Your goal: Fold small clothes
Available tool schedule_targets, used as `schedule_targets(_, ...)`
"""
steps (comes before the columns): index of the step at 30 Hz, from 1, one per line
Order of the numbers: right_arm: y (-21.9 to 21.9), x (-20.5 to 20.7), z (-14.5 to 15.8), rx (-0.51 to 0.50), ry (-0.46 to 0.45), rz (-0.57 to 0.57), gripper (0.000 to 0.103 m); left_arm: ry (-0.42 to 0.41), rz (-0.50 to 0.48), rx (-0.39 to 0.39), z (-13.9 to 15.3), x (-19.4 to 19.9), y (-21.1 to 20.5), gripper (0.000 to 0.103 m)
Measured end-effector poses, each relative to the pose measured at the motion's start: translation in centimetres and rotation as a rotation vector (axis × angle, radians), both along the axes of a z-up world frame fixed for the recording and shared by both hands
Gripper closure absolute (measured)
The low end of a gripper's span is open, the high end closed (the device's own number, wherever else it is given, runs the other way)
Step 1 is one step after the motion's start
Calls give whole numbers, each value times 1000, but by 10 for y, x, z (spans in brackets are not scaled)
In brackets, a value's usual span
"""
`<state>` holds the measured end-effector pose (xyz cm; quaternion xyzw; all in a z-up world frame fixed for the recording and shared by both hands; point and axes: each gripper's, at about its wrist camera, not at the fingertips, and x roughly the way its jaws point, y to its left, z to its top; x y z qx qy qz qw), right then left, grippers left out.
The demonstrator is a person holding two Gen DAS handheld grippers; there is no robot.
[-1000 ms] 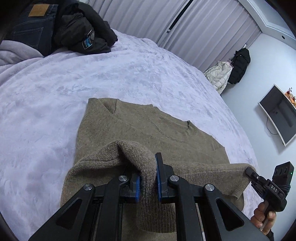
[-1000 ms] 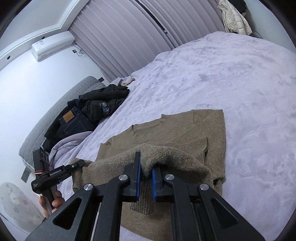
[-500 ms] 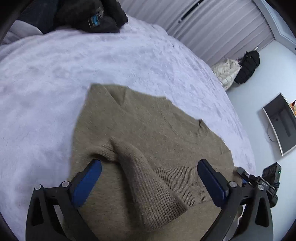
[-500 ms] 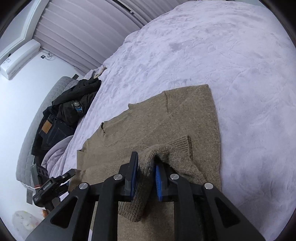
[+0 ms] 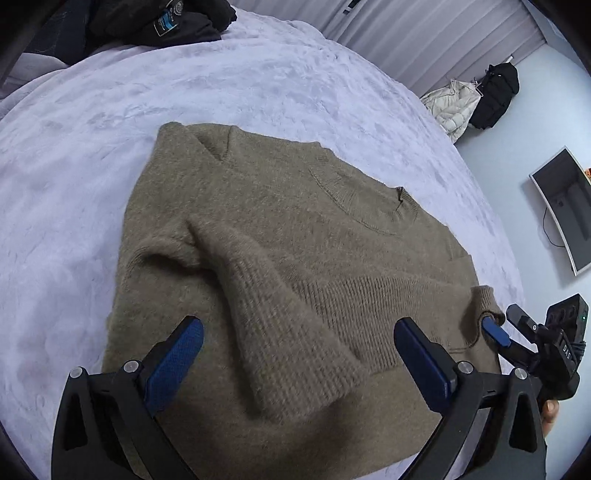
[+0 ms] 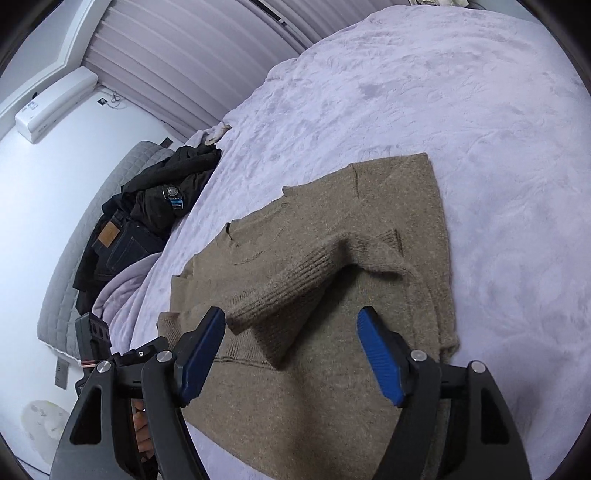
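A brown knitted sweater (image 5: 295, 221) (image 6: 399, 199) lies flat on the lilac bed cover (image 5: 258, 92) (image 6: 480, 110), collar toward the far side. Its ribbed hem (image 5: 288, 332) (image 6: 295, 280) is folded up over the body and rests there in a loose ridge. My left gripper (image 5: 299, 350) is wide open just above that ridge, pads clear of the cloth. My right gripper (image 6: 291, 350) has its jaws opening. The fold lies under and between them, and neither pad presses on it. In the left wrist view one blue pad of the right gripper sits at the hem's right end.
A pile of dark clothes (image 5: 166, 22) (image 6: 166, 195) and folded jeans (image 6: 110, 240) sits at the head of the bed. A white jacket (image 5: 454, 107) and a black bag hang by the curtains. A monitor (image 5: 565, 206) is on the wall.
Both grippers were shut on the raised hem; the left let go first, then the right. The hem dropped onto the sweater, and both grippers sank closer to it.
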<state>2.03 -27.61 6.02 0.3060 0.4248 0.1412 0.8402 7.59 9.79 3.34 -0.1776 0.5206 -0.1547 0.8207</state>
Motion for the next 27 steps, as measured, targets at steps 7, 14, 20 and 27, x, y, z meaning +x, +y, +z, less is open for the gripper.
schedule_targets(7,11,33,-12,45,108,-27,97,68,6,37,-2,23,-1,82)
schedule_targets(14,-11,41,5,194,-47,-98,97,12,109,-141,14,51,27,88)
schedule_targets(20,-38,78,-35,349,66,-267,92,98,281,-346,-8,88,49,20)
schedule_targets(27,-35,76,-30,306,59,-285,55,10,247,-253,12,74,57,20)
